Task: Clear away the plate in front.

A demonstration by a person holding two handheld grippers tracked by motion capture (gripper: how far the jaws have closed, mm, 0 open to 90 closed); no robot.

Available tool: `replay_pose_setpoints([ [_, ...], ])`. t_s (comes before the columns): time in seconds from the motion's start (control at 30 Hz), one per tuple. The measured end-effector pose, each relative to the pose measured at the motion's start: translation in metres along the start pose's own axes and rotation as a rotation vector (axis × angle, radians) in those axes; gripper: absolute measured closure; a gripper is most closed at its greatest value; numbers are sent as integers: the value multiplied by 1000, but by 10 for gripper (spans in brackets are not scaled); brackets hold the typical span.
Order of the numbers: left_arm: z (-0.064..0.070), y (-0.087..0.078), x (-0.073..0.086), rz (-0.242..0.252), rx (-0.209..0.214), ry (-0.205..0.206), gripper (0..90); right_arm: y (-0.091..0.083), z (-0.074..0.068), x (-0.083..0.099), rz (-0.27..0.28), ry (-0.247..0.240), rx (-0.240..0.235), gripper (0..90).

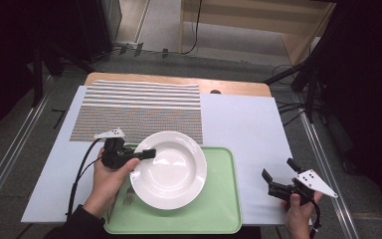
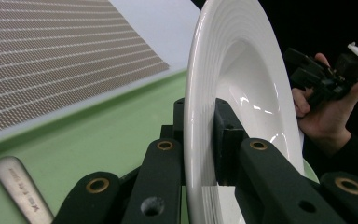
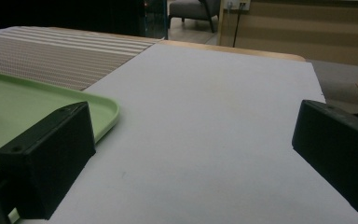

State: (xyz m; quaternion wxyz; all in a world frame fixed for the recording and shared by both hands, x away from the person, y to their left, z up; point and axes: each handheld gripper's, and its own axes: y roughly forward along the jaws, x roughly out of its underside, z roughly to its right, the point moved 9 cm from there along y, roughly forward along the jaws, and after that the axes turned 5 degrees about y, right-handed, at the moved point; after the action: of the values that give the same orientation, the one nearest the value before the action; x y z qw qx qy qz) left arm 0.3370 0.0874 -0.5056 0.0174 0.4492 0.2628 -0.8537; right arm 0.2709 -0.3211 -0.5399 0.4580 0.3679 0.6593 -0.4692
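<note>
White table [image 1: 238, 124]: left gripper [image 1: 146, 154] fingers pinching plate [image 1: 171, 172] rim; right gripper [image 1: 280, 175] fingers spread.

Grey floor [image 1: 219, 45], pale wooden cabinet [image 1: 278, 20] behind table, dark curtains [image 1: 368, 74] both sides.

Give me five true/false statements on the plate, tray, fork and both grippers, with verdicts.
1. The left gripper is clamped on the rim of the white plate. True.
2. The right gripper holds the fork. False: its jaws stand wide apart with nothing between them, over the white sheet.
3. The plate is over the green tray. True.
4. The fork lies on the striped placemat. False: it lies on the tray, beside the plate's left edge.
5. The striped placemat sits on the near side of the tray. False: it lies beyond the tray, toward the far edge of the table.
</note>
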Motion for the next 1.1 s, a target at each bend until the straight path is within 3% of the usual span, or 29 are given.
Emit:
replay_pose_setpoints([
  [0.43,8,19,20,-84,46,-6,823,0,0,0,0,-1,-1,0],
  [0.73,8,26,28,-136,83,-36,823,0,0,0,-1,-2,1,0],
  [1.03,1,31,31,-180,93,-59,825,1,0,0,-2,-4,1,0],
  [1.1,1,32,30,-201,79,-44,816,1,0,0,-2,-4,1,0],
])
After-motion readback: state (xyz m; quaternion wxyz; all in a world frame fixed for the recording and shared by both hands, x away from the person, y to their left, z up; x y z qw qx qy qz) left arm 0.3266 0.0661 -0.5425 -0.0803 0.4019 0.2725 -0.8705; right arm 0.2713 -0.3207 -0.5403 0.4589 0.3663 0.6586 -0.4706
